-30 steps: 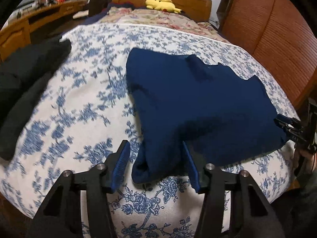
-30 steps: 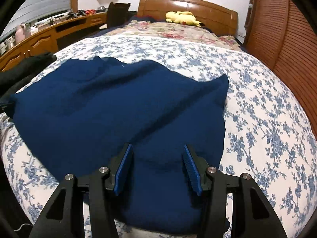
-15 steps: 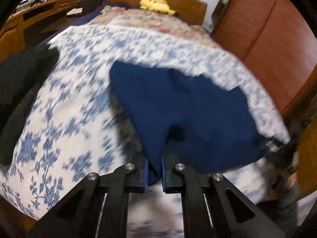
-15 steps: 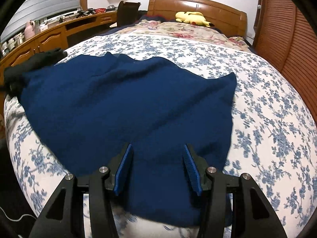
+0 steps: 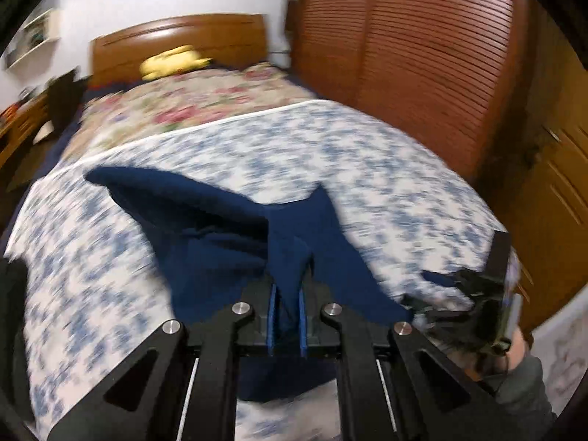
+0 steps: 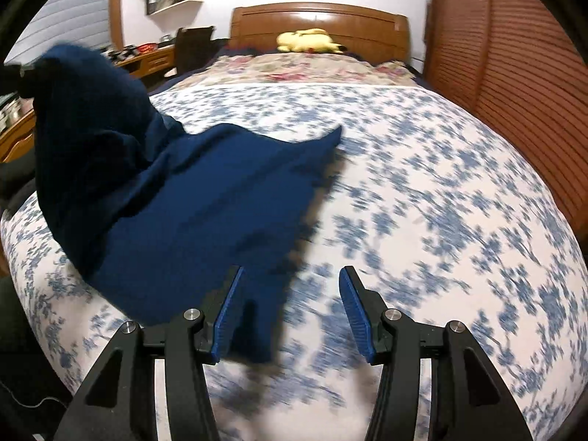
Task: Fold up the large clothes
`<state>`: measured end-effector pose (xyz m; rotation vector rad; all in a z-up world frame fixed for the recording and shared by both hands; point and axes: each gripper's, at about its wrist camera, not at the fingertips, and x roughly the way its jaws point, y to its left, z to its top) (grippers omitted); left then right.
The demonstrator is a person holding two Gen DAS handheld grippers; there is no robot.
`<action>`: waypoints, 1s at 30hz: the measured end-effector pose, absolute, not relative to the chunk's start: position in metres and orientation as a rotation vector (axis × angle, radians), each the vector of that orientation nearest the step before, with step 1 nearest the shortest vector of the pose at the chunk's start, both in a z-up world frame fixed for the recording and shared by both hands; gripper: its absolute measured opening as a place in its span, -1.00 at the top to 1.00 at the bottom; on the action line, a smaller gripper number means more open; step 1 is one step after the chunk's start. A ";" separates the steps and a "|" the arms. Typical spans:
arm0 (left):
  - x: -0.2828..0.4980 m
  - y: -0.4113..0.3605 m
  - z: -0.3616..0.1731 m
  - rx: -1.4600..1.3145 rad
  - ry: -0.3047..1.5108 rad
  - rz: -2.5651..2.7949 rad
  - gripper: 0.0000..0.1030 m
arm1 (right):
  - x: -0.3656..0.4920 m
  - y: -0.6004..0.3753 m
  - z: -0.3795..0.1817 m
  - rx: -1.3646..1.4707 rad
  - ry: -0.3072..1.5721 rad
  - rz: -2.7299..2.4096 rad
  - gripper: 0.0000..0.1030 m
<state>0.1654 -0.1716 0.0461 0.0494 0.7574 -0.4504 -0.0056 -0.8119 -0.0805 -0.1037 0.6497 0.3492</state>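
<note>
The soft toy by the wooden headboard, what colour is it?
Yellow. The soft toy shows best in the right wrist view.

My left gripper [image 5: 286,312] is pinching a fold of the garment [image 5: 228,235] and lifting that corner off the bed [image 5: 367,154], while the rest of it is lying spread across the near part of the quilt. My right gripper [image 6: 290,312] is hovering at the garment's near right edge with its jaws spread, cloth lying against the left finger. Behind everything a plush toy [image 6: 308,40] is lying at the headboard [image 6: 319,18], a bench [image 6: 147,58] is running along the left, and wardrobe doors [image 6: 514,58] are standing to the right.
</note>
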 end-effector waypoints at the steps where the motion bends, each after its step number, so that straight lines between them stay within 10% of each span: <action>1: 0.164 -0.188 0.044 0.066 0.757 -0.478 0.82 | -0.006 -0.816 -0.080 -0.092 0.649 0.340 -0.06; 11: 0.169 -0.248 0.014 0.198 0.796 -0.477 0.76 | -0.012 -0.839 -0.083 -0.035 0.662 0.306 -0.06; 30: 0.138 -0.156 0.024 0.175 0.677 -0.373 0.04 | -0.021 -0.802 -0.040 -0.051 0.520 0.412 -0.06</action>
